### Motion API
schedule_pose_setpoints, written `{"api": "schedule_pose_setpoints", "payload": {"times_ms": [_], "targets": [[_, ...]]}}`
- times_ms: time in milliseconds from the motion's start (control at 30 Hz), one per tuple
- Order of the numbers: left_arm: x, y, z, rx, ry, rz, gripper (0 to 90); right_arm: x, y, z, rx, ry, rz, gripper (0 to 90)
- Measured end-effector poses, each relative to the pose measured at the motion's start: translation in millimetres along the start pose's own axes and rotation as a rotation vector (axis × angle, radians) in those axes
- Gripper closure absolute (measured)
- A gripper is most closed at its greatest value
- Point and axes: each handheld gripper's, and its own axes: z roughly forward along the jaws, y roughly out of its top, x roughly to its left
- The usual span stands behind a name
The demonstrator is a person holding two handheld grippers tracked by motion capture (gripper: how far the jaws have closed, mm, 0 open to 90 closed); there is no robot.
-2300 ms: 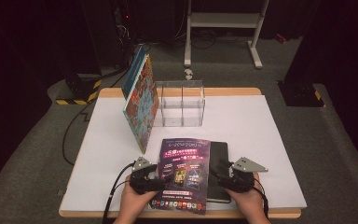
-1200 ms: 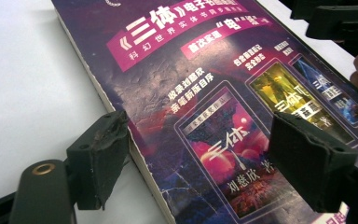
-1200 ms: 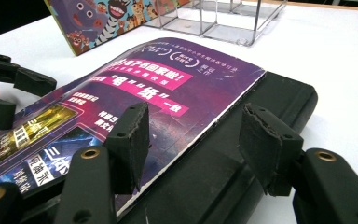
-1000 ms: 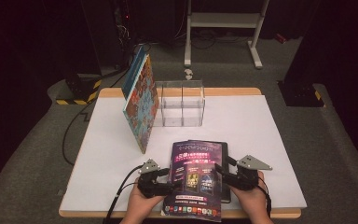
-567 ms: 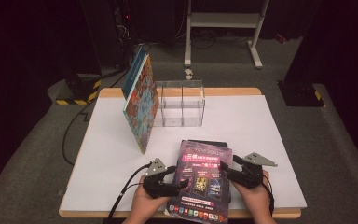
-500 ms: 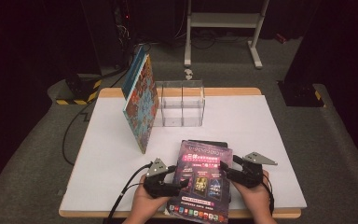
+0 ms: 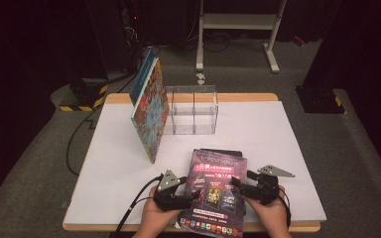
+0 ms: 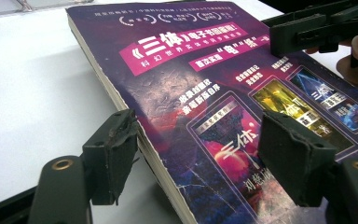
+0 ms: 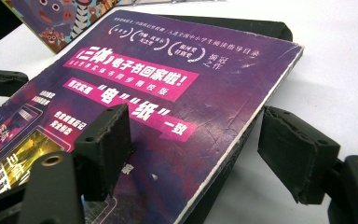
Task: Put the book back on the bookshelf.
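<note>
Left hand-held gripper (image 7: 191, 197) closing, right hand-held gripper (image 7: 238, 184) opening, both unclamped astride purple paperback (image 7: 217, 191); light, flexible; grip edges at 3 and 9 o'clock.

Books: three – one purple paperback (image 7: 216, 191), one black book (image 7: 228, 152) beneath it, one colourful picture book (image 7: 150, 111) standing on edge | clear two-bay holder (image 7: 191, 110): one | hand-held grippers: two – left (image 7: 187, 196), right (image 7: 238, 184) | white table (image 7: 258, 129): one

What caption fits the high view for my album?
Two tongs, left and right, straddle a purple book on the white table.
</note>
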Motion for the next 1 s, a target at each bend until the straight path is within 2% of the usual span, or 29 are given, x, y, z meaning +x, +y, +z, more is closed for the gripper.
{"api": "schedule_pose_setpoints", "payload": {"times_ms": [433, 600, 767, 867, 1000], "targets": [[2.8, 3.6, 5.4, -0.003, 0.000, -0.014, 30.5, 0.5, 13.4, 7.4, 0.016, -0.058, -0.034, 27.3], [8.1, 7.9, 11.8, -0.013, 0.004, -0.012, 32.0, -7.2, 22.2, 16.0, 0.012, -0.062, -0.037, 27.3], [13.2, 16.2, 22.4, -0.027, 0.033, -0.008, 31.8, -15.9, 35.0, 28.4, 0.008, -0.081, -0.040, 27.2], [17.9, 18.4, 25.4, -0.035, 0.044, -0.019, 33.1, -23.1, 40.9, 33.9, 0.010, -0.075, -0.028, 27.0], [12.6, 11.9, 18.5, -0.043, 0.033, -0.016, 32.5, -19.4, 35.8, 26.3, 0.026, -0.059, -0.039, 26.3]]}}
